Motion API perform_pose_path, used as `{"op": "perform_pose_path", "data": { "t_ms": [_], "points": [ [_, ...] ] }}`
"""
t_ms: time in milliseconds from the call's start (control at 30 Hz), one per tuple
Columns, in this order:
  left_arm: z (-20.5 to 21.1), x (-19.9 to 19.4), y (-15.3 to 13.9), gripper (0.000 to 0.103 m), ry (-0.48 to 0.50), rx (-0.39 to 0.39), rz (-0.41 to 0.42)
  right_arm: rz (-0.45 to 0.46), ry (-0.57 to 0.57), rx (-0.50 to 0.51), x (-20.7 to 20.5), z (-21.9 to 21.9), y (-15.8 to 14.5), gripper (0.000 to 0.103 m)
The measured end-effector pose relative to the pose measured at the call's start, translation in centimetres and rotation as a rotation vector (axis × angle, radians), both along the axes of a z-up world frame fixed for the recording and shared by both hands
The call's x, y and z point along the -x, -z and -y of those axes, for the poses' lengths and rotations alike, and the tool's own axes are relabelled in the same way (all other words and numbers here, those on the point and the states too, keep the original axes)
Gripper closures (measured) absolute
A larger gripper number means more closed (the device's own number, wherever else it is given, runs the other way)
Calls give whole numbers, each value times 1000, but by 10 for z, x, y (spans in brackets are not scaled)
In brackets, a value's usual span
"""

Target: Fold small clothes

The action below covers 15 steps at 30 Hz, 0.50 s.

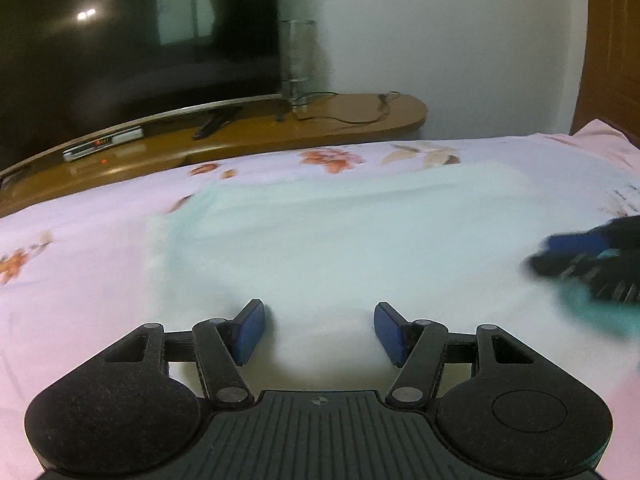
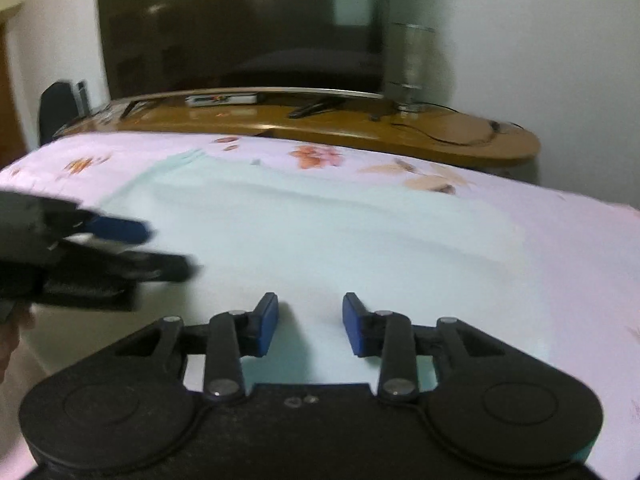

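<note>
A pale mint garment lies spread flat on the pink floral bedsheet; it also shows in the right wrist view. My left gripper is open and empty, its blue pads just above the garment's near edge. My right gripper is open and empty over the garment's near part. The right gripper appears blurred at the right edge of the left wrist view, and the left gripper appears blurred at the left of the right wrist view.
Beyond the bed stands a curved wooden TV stand with a large dark television, a set-top box, a remote, a glass vase and cables. A wooden door is at the right.
</note>
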<state>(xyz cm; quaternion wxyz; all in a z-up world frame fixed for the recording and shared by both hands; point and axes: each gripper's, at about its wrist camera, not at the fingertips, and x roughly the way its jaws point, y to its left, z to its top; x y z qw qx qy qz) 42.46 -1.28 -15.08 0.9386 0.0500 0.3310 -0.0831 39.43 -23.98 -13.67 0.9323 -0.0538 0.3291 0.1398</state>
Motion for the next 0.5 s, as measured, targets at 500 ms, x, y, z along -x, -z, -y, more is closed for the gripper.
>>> {"op": "perform_pose_path", "data": {
  "t_ms": [500],
  "points": [
    [52,69,-2,42,-125,73,-62,-15,21,-85,75,-24,-13,73]
  ]
}}
